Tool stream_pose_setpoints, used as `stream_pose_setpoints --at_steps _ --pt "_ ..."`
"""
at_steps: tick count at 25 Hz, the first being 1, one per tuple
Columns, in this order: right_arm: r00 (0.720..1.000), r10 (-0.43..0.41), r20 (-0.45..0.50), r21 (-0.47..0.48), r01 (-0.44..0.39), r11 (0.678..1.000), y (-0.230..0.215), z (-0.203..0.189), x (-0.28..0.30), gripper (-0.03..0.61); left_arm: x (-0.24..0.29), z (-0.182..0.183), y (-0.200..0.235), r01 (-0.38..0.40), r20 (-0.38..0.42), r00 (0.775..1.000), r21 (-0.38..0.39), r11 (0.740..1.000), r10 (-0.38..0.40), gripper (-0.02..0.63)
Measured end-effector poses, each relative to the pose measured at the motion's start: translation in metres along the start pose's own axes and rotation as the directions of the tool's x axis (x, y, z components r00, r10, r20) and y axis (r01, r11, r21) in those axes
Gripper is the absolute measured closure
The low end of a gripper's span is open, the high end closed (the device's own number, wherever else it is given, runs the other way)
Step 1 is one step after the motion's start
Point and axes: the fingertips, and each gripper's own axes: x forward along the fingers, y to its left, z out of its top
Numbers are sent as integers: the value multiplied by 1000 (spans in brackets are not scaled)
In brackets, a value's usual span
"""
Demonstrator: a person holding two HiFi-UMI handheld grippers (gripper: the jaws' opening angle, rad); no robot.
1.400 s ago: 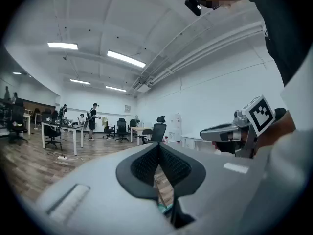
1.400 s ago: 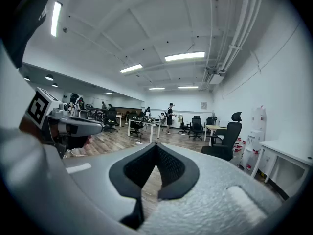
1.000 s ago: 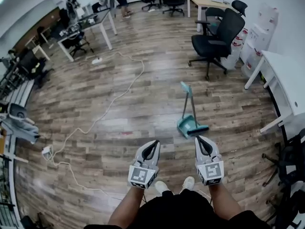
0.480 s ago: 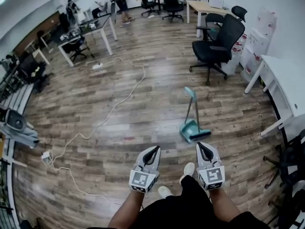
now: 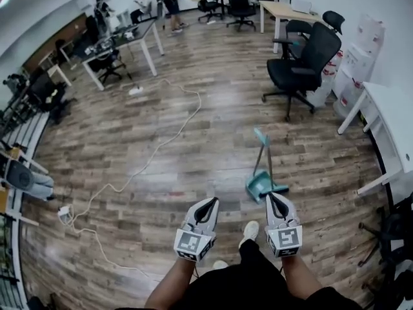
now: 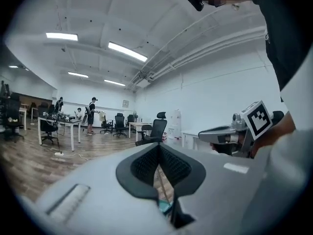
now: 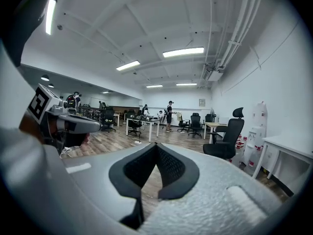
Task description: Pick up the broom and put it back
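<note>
Teal broom (image 5: 262, 185) stands upright on the wood floor (image 5: 161, 173), near and ahead of the right gripper (image 5: 273, 200), untouched. Left gripper (image 5: 210, 203) lies alongside. Both grippers are closed, holding nothing.

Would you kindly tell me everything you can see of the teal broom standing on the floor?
The broom looks like teal plastic. It has a wide base with a dark front edge, and thin pale poles rise from it to a teal grip. It stands slightly tilted on the wooden floor, just ahead of the right gripper. Only the floor touches it.
</note>
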Motion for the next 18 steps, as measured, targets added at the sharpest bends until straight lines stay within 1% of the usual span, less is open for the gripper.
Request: stream_pose_setpoints --at_steps 6,12,15,18 --pt "1000 7 -25 9 -6 1000 -40 -3 43 577 60 8 14 18 -14 1000 36 999 -18 597" --pt "999 11 -47 21 -10 1000 -80 -10 82 577 118 8 28 18 -41 999 44 999 -17 597" --pt "999 10 -50 32 -8 999 -97 -12 94 576 139 8 31 23 -56 998 51 998 -20 597" --pt "999 30 -42 39 -28 999 -110 -12 103 575 155 10 32 20 -81 997 51 998 -16 597"
